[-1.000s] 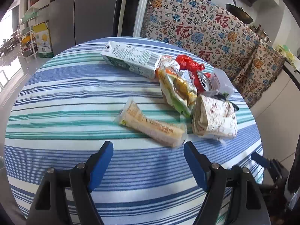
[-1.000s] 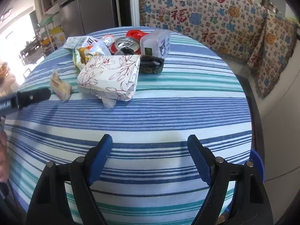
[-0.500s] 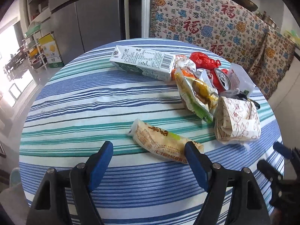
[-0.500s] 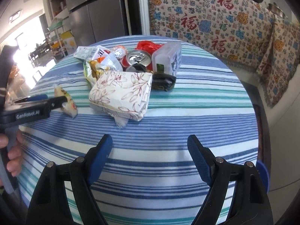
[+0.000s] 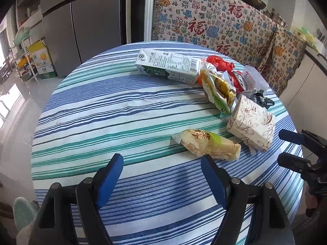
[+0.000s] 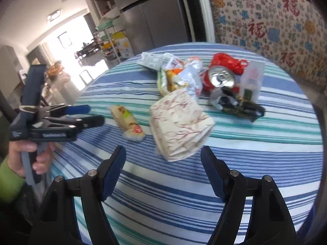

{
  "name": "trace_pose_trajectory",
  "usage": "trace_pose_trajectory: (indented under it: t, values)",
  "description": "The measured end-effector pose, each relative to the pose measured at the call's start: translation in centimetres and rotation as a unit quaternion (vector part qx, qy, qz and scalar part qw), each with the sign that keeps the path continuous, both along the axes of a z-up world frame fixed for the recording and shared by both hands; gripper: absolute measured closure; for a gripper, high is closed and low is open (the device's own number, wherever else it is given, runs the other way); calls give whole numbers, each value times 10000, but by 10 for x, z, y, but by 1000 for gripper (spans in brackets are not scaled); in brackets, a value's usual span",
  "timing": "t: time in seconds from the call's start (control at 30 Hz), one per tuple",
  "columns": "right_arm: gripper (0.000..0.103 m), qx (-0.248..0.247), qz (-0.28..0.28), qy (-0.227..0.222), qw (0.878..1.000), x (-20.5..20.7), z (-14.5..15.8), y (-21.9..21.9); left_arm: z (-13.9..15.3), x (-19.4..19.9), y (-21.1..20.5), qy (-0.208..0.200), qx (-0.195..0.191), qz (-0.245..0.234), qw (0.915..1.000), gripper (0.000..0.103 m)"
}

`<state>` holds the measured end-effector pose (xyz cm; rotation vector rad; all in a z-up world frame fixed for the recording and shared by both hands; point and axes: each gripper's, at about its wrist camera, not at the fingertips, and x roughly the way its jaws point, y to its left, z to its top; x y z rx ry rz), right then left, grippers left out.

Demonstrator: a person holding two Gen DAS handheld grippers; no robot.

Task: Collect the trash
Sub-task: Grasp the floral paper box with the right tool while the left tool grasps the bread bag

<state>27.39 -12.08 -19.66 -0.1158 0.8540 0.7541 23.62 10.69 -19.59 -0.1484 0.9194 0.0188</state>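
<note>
Trash lies heaped at the far right of a round table under a blue, green and white striped cloth [image 5: 114, 110]: from left, a white-and-green milk carton [image 5: 168, 69] on its side, a crumpled green-and-gold snack bag [image 5: 219, 90], a dented red drinks can [image 6: 221, 78], with a floral paper packet [image 5: 252, 125] and a yellow wrapped pastry [image 5: 208, 145] nearer. The left gripper [image 5: 162, 175] hovers open and empty; the right gripper [image 6: 163, 170] is closing on nothing.

— Where do my two cameras look from?
— Each sits close behind my own fingers, angled down at the striped table [image 5: 126, 110]. Both share the trash pile [image 5: 229, 94] [image 6: 196, 94], upper right in one, centre in the other.
</note>
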Motion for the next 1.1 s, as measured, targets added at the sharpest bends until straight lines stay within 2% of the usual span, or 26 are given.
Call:
trace_pose_trajectory:
  t: [0.07,0.13,0.2,0.37,0.4,0.47,0.5,0.6,0.7,0.77,0.83,0.9,0.97,1.1]
  values:
    - [24,-153,-183,-207,9995,7,1,-6,1,3,-3,-23,-178,-235,9996,22]
    - [11,-191,-248,-329,9990,13,-1,-6,-1,6,-12,65,-212,-540,9983,22]
    - [4,-186,-265,-334,9989,22,-4,-7,-3,1,-21,58,-248,-783,9966,22]
    - [3,85,4,141,9999,46,-19,6,-21,-8,-27,229,-335,-901,9951,24]
    - [4,171,-14,253,9995,49,-22,8,-20,-9,-27,140,-317,-889,9954,23]
    - [32,236,-41,498,9985,53,-26,11,-19,-10,-26,151,-325,-853,9957,24]
    - [35,255,-85,571,9980,53,-27,11,-18,-10,-26,129,-351,-840,9958,24]
    - [37,1,-404,349,9986,43,-20,7,-16,-12,-22,82,-519,-748,9958,24]
    - [37,-377,-971,-62,9945,19,-10,-11,-12,-17,-20,-40,-708,-551,9960,24]
    - [37,-641,-1343,-274,9885,6,-9,-21,-5,-16,-25,-138,-748,-299,9967,24]
    - [37,-620,-1521,-259,9861,-3,-10,-29,2,-8,-33,-207,-721,43,9972,24]
    - [37,-543,-1554,-310,9859,-7,-9,-33,8,7,-46,-171,-534,337,9979,24]
    - [37,-599,-1539,-410,9854,-9,-9,-34,10,25,-63,-139,-148,637,9978,23]
    - [37,-574,-1599,-260,9851,-4,-16,-34,-5,45,-83,137,562,1001,9933,22]
